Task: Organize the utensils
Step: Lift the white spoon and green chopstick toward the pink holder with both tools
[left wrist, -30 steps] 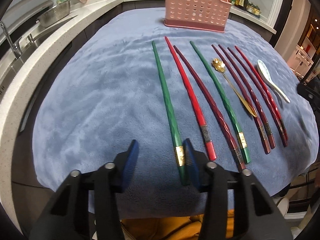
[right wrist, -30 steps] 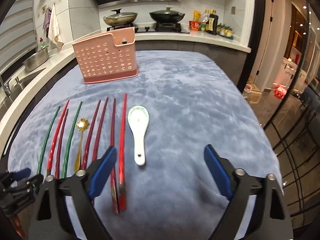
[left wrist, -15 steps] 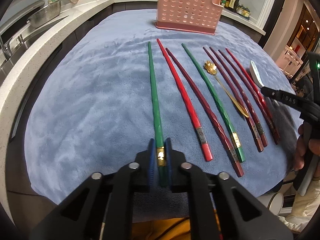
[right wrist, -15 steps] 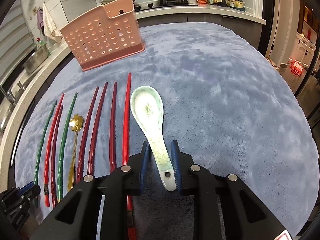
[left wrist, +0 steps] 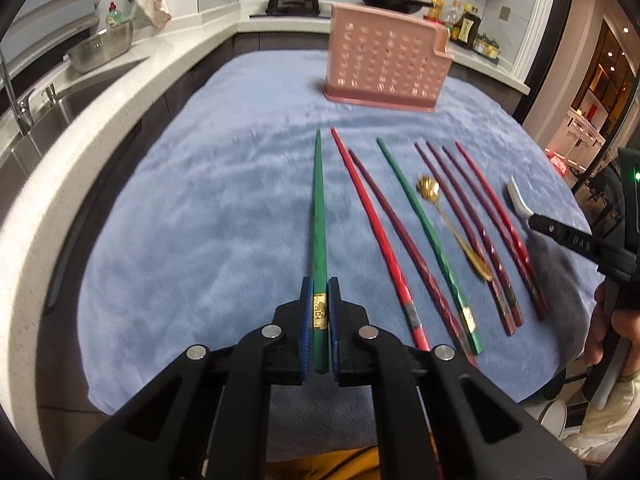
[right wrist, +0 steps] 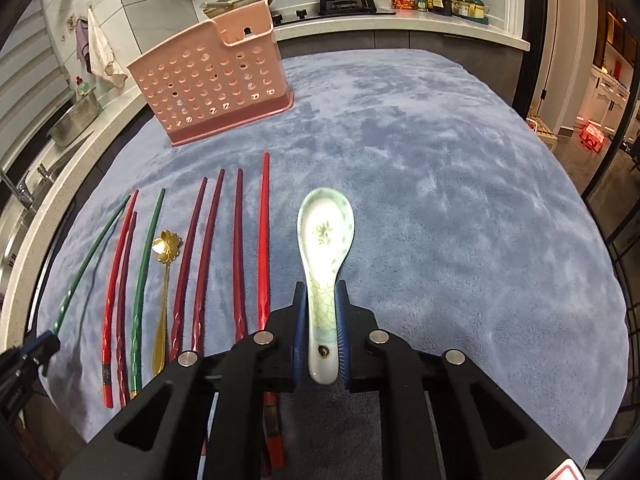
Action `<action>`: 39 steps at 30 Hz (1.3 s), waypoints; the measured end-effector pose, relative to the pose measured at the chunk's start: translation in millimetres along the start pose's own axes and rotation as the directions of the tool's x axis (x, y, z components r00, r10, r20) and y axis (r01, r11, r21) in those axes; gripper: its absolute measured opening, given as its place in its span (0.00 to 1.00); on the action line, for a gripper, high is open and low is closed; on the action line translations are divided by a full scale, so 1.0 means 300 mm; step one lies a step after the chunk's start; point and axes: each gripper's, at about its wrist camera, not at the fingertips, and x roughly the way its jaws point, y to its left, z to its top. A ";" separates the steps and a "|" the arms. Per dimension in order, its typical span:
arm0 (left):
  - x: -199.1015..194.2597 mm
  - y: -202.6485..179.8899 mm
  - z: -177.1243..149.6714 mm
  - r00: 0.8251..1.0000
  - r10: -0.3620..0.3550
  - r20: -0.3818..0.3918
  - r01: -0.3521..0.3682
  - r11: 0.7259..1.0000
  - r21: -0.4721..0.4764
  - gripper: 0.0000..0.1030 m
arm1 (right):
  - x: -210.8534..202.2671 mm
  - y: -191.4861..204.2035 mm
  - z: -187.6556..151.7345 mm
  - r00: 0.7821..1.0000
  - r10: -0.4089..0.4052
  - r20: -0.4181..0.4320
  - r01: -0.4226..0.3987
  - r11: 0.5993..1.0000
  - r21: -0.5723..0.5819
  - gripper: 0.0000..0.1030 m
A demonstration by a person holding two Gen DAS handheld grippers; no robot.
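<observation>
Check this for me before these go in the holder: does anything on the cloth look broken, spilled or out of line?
Nothing stands out. The chopsticks and gold spoon lie in a tidy row, the pink holder stands upright, and the ceramic spoon only shows a crackle glaze.

The left wrist view looks forward and steeply down along the left hand-held gripper, close above the near edge of the desk covered in blue plush cloth, facing the perforated pink plastic utensil holder at the far end. The right wrist view rides the right hand-held gripper likewise, further to the right. Both share the cloth, the holder, the row of red and green chopsticks and the kitchen counter behind.
</observation>
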 end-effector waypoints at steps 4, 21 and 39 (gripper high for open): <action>-0.031 -0.002 0.047 0.999 -0.003 0.046 0.002 1.000 0.006 0.07 | -0.042 -0.001 0.021 0.999 0.002 0.035 -0.003 1.000 0.007 0.12; -0.162 0.021 0.332 0.963 0.034 0.266 -0.046 0.998 0.037 0.07 | -0.153 0.020 0.185 0.987 0.030 0.158 -0.030 1.000 0.000 0.11; -0.442 -0.032 0.836 0.831 -0.057 0.554 -0.014 0.992 0.123 0.07 | -0.165 0.159 0.710 0.910 0.268 0.317 -0.267 0.963 -0.050 0.01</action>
